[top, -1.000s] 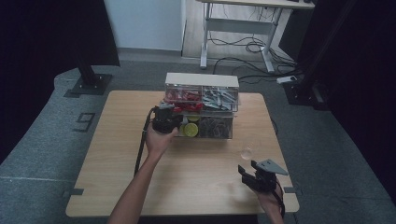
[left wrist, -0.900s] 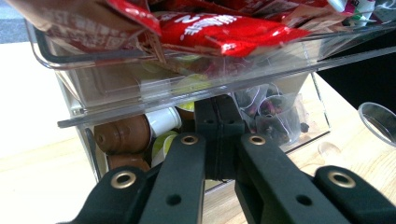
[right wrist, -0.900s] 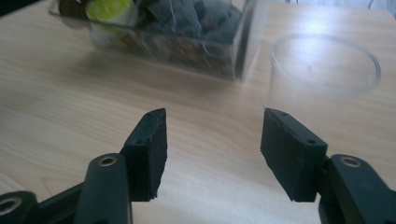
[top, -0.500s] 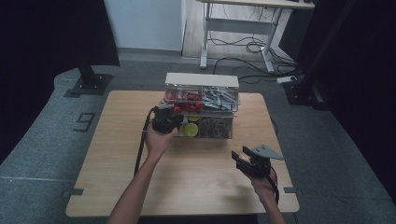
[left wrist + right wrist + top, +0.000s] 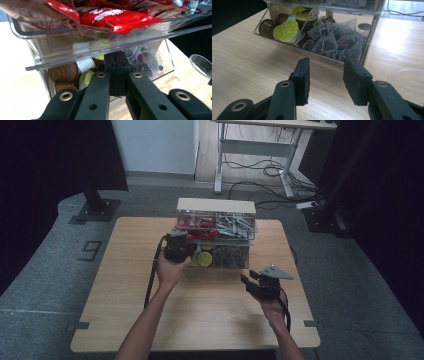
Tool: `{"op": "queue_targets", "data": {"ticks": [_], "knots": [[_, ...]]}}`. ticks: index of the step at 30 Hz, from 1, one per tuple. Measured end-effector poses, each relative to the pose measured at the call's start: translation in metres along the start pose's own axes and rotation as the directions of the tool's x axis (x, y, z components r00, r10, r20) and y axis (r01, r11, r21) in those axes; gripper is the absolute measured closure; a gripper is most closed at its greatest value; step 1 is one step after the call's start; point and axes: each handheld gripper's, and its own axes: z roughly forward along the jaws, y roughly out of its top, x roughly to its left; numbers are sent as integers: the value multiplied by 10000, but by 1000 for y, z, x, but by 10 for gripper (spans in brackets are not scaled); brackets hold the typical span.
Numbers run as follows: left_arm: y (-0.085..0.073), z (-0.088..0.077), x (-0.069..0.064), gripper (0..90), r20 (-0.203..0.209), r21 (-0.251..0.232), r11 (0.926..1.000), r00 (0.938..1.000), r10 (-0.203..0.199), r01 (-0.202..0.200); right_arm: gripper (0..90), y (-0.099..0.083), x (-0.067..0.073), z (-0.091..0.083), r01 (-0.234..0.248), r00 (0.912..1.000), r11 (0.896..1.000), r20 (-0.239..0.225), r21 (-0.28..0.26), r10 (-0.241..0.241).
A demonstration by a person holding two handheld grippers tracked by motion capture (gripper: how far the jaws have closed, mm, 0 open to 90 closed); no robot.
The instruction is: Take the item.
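A clear two-tier organizer stands at the back middle of the wooden table. Its upper drawer holds red packets. Its lower drawer is tipped open and holds green-lidded and brown pods beside pyramid tea bags. My left gripper is at the organizer's left front. Its jaws are shut, tips just under the upper drawer's clear lip; whether they pinch it I cannot tell. My right gripper hovers in front of the lower drawer. Its jaws have been closing, still apart with nothing between them.
A clear round cup rim sits on the table just right of my right gripper, also at the right edge of the left gripper view. Bare wood stretches in front of the organizer. Black stands and a desk frame stand beyond the table.
My right gripper has moved up and left in the high view, closer to the organizer's lower drawer, and its jaws have narrowed. The left hand has stayed put.
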Motion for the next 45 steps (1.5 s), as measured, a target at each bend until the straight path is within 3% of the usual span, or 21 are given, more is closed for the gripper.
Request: {"op": "queue_targets", "data": {"ticks": [5, 21, 25, 34, 45], "knots": [[0, 1, 0, 900, 9, 11, 10000, 10000, -22, 22, 579, 7, 4, 6, 77, 9999, 9999, 101, -114, -76], [0, -1, 0, 900, 10, 6, 10000, 10000, -51, 51, 616, 18, 15, 36, 331, 9990, 9992, 292, 213, -337], [1, -2, 0, 900, 10, 22, 10000, 10000, -41, 41, 620, 18, 19, 46, 525, 9970, 9982, 555, 277, -540], [1, -2, 1, 900, 32, 24, 10000, 10000, -41, 40, 622, 17, 21, 58, 427, 9972, 9984, 594, 365, -449], [1, -1, 1, 900, 62, 36, 10000, 10000, -65, 64, 631, 18, 20, 71, 431, 9941, 9985, 980, 335, -462]]}}
